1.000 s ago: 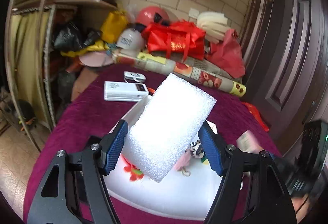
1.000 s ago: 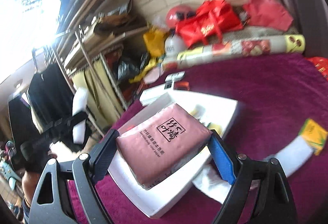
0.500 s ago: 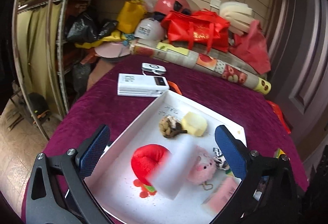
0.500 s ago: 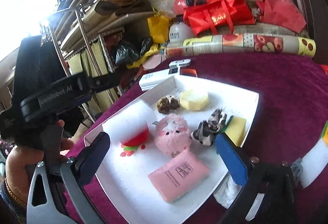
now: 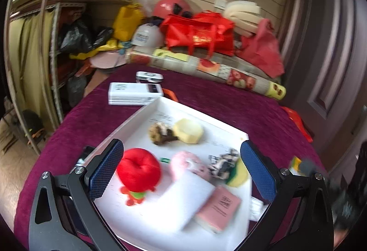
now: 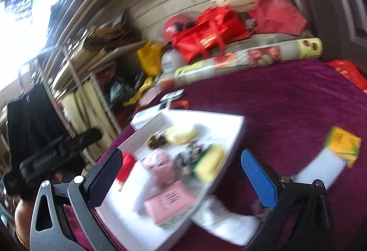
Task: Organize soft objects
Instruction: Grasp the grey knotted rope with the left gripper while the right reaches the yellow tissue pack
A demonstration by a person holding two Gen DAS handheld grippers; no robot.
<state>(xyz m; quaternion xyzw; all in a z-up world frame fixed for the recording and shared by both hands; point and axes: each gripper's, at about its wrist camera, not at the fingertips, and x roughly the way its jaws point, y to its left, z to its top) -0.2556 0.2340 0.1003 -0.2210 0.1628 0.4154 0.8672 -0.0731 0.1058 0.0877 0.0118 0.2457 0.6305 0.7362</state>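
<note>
A white tray on the purple cloth holds soft things: a red plush, a pink plush pig, a white foam block, a pink tissue pack, a yellow-green sponge and a pale yellow foam piece. My left gripper hangs open above the tray with nothing between its fingers. My right gripper is open too, over the tray's right edge, above the pink tissue pack. The right wrist view is blurred.
A white box and a small device lie beyond the tray. Red bags and a patterned roll line the table's far edge. On the cloth to the right lie a yellow-topped white item and white cloth. Shelves stand left.
Both grippers opened wide. The foam block left the left gripper and the pink tissue pack left the right one; both now lie in the tray.
</note>
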